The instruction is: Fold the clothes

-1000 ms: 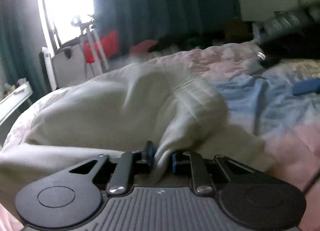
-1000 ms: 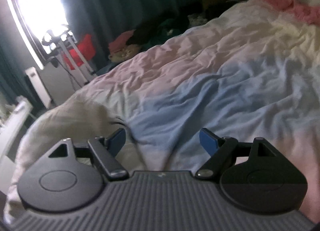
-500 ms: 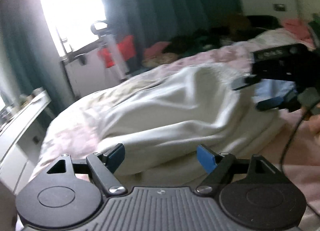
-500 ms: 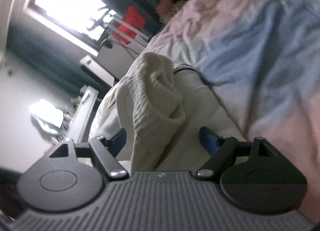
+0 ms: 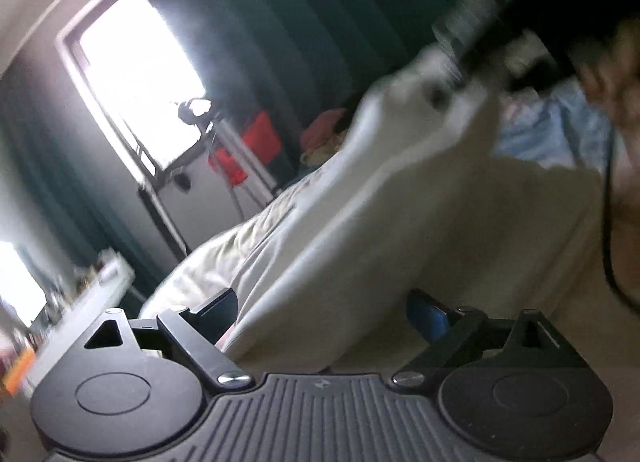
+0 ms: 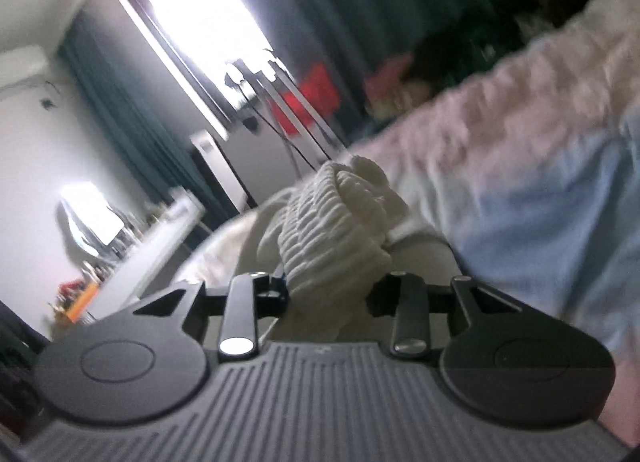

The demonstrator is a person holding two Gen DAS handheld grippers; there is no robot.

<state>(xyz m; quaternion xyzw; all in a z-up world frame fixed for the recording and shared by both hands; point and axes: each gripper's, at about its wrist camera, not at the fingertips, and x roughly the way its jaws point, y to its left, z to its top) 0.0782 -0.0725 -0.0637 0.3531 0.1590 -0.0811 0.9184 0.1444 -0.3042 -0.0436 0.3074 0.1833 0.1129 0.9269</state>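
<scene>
Folding has only just begun: the soft cream knitted jumper (image 5: 400, 230) lies bunched on my pink and blue bed cover (image 6: 560, 198). My right gripper (image 6: 326, 294) is closing on its ribbed cuff (image 6: 340, 222), while my left gripper (image 5: 320, 310) is opening, jaws wide, the cloth between them unpinched.

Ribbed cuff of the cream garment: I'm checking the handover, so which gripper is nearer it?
Right. The right gripper is closing around the ribbed cuff; the left gripper, opening, sits farther down the cloth.

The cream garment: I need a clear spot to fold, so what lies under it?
Under the cream garment lies the pink-and-blue bedspread, showing only beside it. Whatever sits directly beneath is covered.
</scene>
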